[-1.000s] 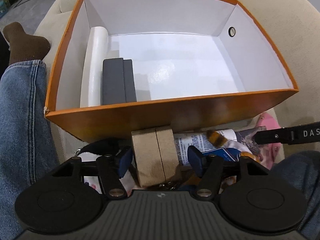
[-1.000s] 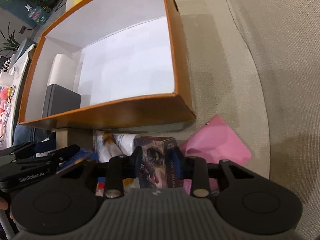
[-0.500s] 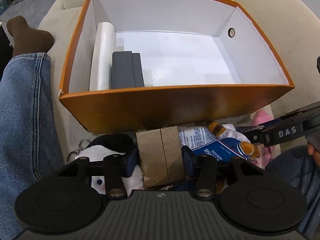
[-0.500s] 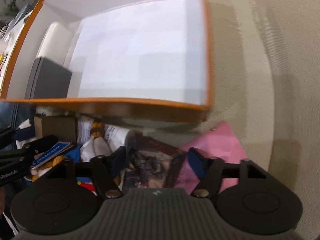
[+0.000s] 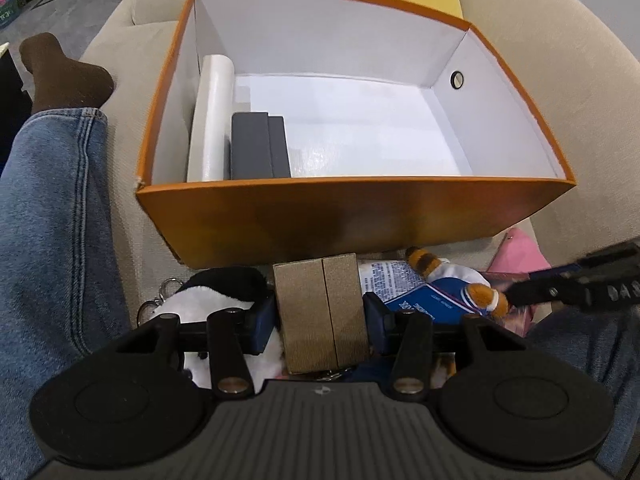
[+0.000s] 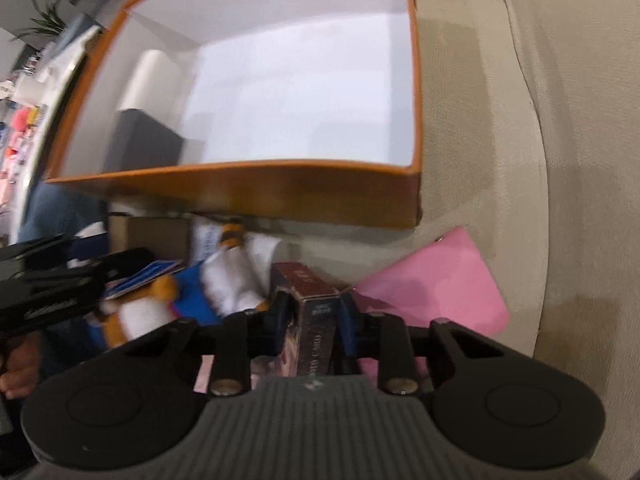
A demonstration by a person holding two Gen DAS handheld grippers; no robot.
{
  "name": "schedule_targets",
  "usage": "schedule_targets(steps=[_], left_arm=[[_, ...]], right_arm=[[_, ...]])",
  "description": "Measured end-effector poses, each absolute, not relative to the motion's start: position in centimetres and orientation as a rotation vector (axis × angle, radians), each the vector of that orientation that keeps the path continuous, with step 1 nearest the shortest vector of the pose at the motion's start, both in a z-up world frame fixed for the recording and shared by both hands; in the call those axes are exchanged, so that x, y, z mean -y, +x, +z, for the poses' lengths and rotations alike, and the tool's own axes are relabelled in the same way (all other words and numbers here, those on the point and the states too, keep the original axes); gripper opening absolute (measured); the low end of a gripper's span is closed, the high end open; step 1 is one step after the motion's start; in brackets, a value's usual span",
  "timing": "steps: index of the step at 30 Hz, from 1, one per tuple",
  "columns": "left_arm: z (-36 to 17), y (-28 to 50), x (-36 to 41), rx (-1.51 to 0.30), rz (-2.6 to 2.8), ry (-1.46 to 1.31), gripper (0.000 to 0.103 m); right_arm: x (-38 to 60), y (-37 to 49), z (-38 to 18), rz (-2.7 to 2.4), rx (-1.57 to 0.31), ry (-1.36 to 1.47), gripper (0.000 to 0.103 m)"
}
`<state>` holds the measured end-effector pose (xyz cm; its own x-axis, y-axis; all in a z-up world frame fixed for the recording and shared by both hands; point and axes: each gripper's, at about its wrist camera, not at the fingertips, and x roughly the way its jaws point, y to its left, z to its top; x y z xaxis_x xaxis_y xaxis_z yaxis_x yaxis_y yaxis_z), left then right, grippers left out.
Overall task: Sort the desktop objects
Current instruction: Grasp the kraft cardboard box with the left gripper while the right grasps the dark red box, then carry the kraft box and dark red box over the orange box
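Your right gripper (image 6: 314, 320) has just squeezed in. A moment ago its jaws stood wide around the dark picture box (image 6: 314, 322), and now the blue pads press on both narrow sides of it. The box has been turned up on its edge since then, and it looks a little lifted out of the pile. So that one seems ready to go into the big orange box (image 5: 360, 216).

Your left gripper (image 5: 320, 320) has closed in too over the last second, but it was done half a second ago. Its pads now sit tight on both sides of the little brown box (image 5: 322, 312). That box has not left the pile yet (it sits just in front of the orange box wall).

The orange box is stiff card, white and smooth inside, with a small round hole in one wall. A white roll (image 5: 210, 120) and a flat grey case (image 5: 258, 146) already lie along its left side. Most of its floor is bare, so there is lots of room.

The brown box looks rough, like sparkly paper, with a seam down its middle. Beside it lie a fluffy black and white plush (image 5: 216, 300), a soft orange and white plush (image 6: 138, 312) and a flat pink pouch (image 6: 436, 280). All this rests on a beige cloth sofa (image 6: 520, 140).
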<state>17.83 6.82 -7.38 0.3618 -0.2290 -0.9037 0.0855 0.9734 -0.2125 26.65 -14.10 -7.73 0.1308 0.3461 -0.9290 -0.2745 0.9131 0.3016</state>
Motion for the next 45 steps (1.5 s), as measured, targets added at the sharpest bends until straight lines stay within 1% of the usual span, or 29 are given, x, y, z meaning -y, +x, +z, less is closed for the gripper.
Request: schedule_targets(steps=[3, 7, 10, 14, 16, 17, 19, 24, 28, 32, 36, 45], left_arm=[[-6.8, 17.5, -7.0, -1.179, -0.203, -0.148, 0.053], [-6.0, 16.8, -7.2, -1.163, -0.199, -0.158, 0.053], [-5.5, 16.4, -7.4, -1.151, -0.197, -0.160, 0.053], [-5.4, 16.4, -7.7, -1.150, -0.194, -0.180, 0.053], [-5.2, 16.2, -7.9, -1.147, -0.193, -0.183, 0.053], [-5.1, 16.1, -7.9, -1.142, -0.194, -0.180, 0.053], [-4.8, 15.9, -8.0, -1.131, -0.191, -0.178, 0.053], [-4.3, 15.8, -8.1, -1.115, -0.186, -0.180, 0.053], [-4.1, 15.6, -7.9, -1.110, -0.186, -0.168, 0.053], [-3.5, 15.1, -8.0, -1.093, -0.180, -0.171, 0.053], [-1.8, 14.7, -8.2, -1.058, -0.190, -0.163, 0.052], [4.2, 15.2, -9.2, -0.972, -0.256, -0.185, 0.052]], right_arm=[[13.4, 24.9, -6.4, 0.495, -1.335, 0.006, 0.025], [11.7, 24.1, -6.7, 0.534, -1.335, -0.085, 0.025], [10.2, 25.1, -7.2, 0.554, -1.326, -0.134, 0.026], [8.3, 26.2, -8.6, 0.571, -1.372, -0.177, 0.030], [8.1, 26.3, -8.9, 0.555, -1.375, -0.199, 0.029], [8.3, 26.2, -8.9, 0.540, -1.373, -0.203, 0.026], [9.1, 25.9, -8.3, 0.529, -1.365, -0.166, 0.025], [11.2, 23.8, -4.9, 0.494, -1.198, -0.139, 0.024], [12.0, 23.6, -6.8, 0.460, -1.298, -0.181, 0.025], [12.6, 23.1, -6.6, 0.467, -1.301, -0.171, 0.024], [13.2, 22.5, -3.8, 0.482, -1.251, -0.127, 0.024], [11.7, 22.0, 5.0, 0.589, -1.028, -0.058, 0.024]])
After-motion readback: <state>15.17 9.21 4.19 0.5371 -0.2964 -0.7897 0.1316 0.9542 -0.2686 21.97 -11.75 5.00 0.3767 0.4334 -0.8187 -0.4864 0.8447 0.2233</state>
